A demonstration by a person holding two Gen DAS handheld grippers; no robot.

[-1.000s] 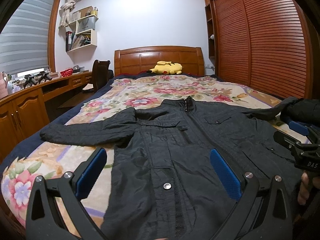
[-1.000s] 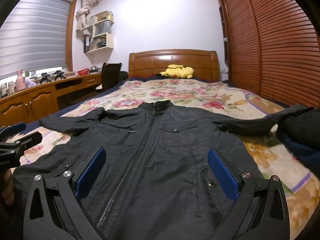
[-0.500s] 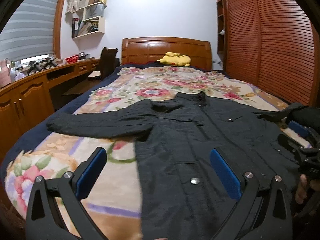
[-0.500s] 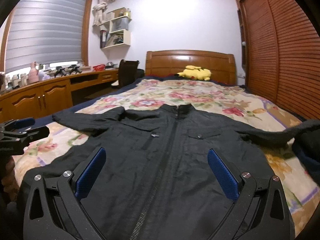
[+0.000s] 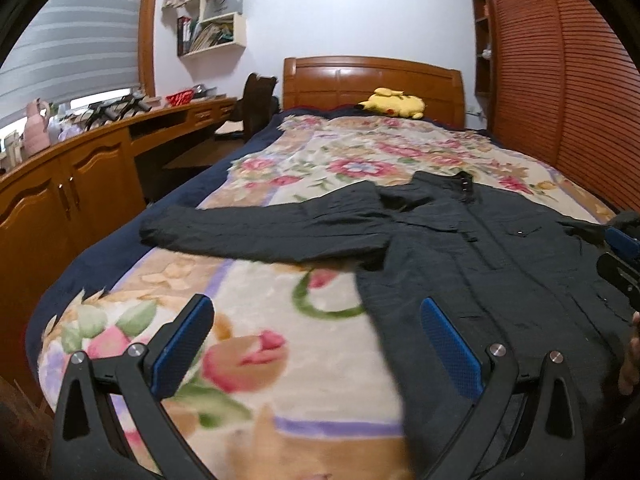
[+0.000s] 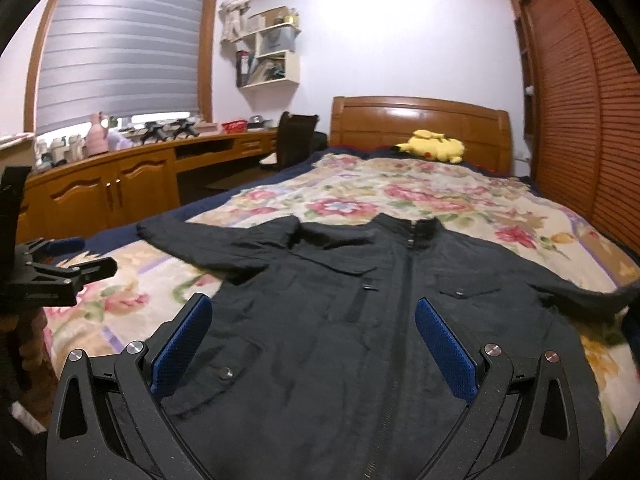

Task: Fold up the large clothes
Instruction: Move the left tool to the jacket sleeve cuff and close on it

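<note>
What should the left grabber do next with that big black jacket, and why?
Probably reach forward and take the outstretched sleeve, to fold it in across the jacket. The jacket lies flat and zipped on the bed, both sleeves spread out, and the left gripper hangs over bare blanket, jaws open and empty.

black jacket [image 6: 360,320] | zipped, front up, sleeves spread | on bed

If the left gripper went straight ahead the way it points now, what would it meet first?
Probably the floral blanket: the open left gripper points at bare bedding just left of the dark jacket, whose sleeve lies farther ahead. Depth is unclear.
</note>
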